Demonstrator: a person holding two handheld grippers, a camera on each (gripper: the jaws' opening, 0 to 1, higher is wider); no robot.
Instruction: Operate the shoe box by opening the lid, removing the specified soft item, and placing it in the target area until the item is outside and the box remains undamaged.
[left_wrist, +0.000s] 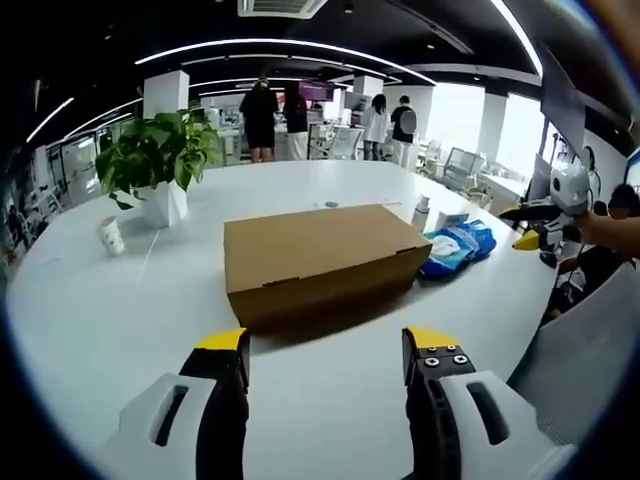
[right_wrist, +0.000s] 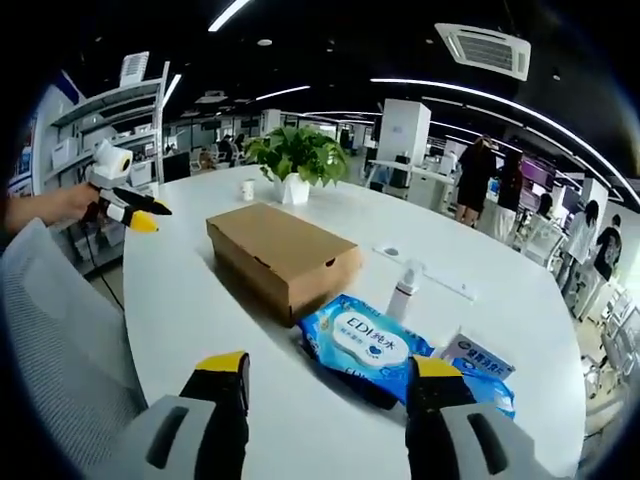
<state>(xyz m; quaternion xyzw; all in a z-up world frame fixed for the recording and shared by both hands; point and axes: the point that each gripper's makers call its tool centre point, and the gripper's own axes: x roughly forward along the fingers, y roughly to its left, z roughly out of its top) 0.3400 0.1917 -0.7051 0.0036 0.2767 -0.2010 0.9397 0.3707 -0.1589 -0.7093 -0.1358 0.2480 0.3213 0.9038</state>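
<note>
Left gripper view: plain brown cardboard shoe box (left_wrist: 318, 258), lid closed flat.

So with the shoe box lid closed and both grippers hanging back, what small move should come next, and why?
Probably bring the left gripper forward to the shoe box lid's near edge. The lid lies flat and closed, both grippers are open and empty, and the right gripper hovers over the blue wipes pack.
</note>
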